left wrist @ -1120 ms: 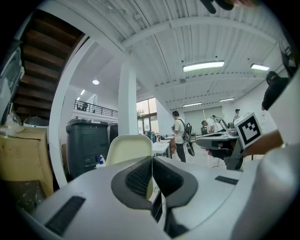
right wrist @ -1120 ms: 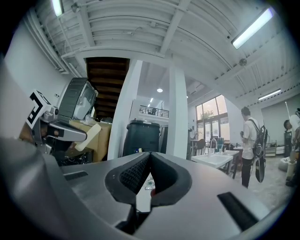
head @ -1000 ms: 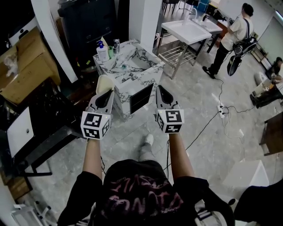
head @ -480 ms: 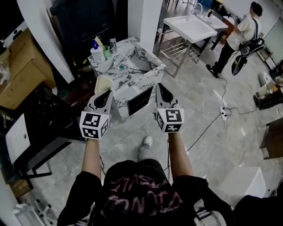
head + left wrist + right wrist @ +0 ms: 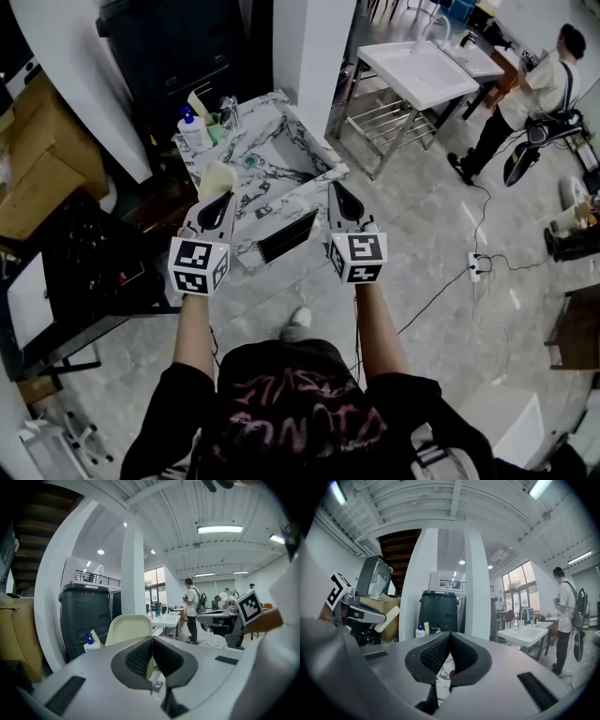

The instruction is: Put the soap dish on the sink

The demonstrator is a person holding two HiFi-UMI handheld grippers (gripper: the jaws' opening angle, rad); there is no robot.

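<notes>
The soap dish (image 5: 215, 178) is a cream, rounded-rectangular shell held upright in my left gripper (image 5: 219, 199), which is shut on its lower edge. In the left gripper view the soap dish (image 5: 128, 628) rises behind the closed left gripper (image 5: 151, 641). The marble-patterned sink (image 5: 313, 181) stands just ahead of both grippers, its basin beyond the dish. My right gripper (image 5: 337, 191) hovers over the sink's near right corner, shut and empty. In the right gripper view the right gripper (image 5: 449, 636) has its pads pressed together.
A blue-capped pump bottle (image 5: 192, 133) and a faucet (image 5: 230, 108) sit at the sink's back left. A white pillar (image 5: 307, 47) and black bin (image 5: 178, 47) stand behind. A white metal basin table (image 5: 417, 70) and a person (image 5: 534, 89) are at right. Cardboard boxes (image 5: 42, 169) are left.
The marble sink has come nearer, now reaching under the gripper tips. Both grippers keep their pose and the left still holds the dish.
</notes>
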